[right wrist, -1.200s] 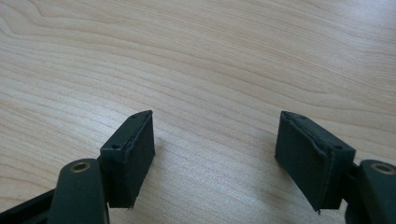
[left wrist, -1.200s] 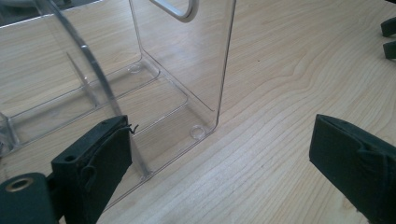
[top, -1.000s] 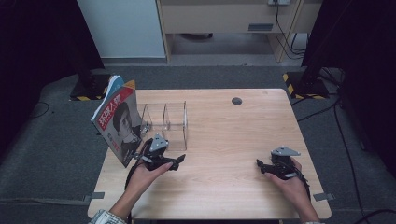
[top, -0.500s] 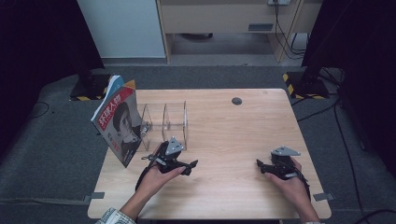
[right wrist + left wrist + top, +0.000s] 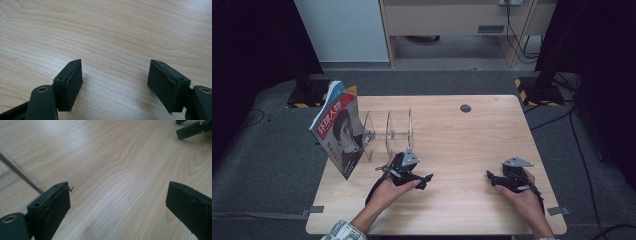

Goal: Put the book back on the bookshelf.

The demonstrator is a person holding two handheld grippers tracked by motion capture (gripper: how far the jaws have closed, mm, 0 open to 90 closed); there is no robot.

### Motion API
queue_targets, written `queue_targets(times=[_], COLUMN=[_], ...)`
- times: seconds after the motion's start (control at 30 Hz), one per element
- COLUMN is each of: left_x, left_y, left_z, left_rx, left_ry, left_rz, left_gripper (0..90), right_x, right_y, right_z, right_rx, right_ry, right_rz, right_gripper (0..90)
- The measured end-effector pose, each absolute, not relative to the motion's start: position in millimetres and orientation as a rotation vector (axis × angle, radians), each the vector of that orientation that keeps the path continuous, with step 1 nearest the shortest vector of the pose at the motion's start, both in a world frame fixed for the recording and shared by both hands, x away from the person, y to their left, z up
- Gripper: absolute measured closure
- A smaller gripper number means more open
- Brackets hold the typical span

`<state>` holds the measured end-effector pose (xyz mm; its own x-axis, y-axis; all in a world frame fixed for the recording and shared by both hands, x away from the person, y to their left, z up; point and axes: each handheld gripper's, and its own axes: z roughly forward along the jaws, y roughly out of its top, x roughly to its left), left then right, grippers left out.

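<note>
The left gripper (image 5: 424, 178) sits low in the centre-left of the high view, held over the table (image 5: 472, 135) just below and right of the clear rack (image 5: 387, 131). Its jaws stand wide apart with nothing between them — the left gripper view looks past them at bare wood grain, with an edge of the rack crossing the left side of that frame.

The magazine (image 5: 337, 132) stands at the left of the high view, at the rack's left end, tilted with its cover facing the camera, well apart from both grippers.

The right gripper (image 5: 490, 178) rests at the lower right of the high view — jaws spread wide and holding nothing, bare tabletop between them in the right gripper view. Its tips also show at the upper right of the left gripper view.
</note>
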<state>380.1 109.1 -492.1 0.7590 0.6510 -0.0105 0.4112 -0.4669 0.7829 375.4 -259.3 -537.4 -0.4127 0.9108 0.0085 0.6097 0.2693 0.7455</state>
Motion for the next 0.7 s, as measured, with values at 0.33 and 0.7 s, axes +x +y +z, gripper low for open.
queue_targets(times=[0.33, 0.7], left_x=[386.9, 397.3], left_y=[85.0, 67.6], left_z=[-503.5, -516.8], left_rx=[2.158, 2.179], left_ry=[0.794, 0.814], left_rz=[0.348, 0.350], left_gripper=[5.2, 5.3], right_x=[375.3, 375.4], right_y=[-259.1, -259.3], right_z=[-537.5, -537.5], right_rx=[1.374, 1.371], right_ry=[2.120, 2.125], right_rz=[0.955, 0.955], right_gripper=[27.6, 27.2])
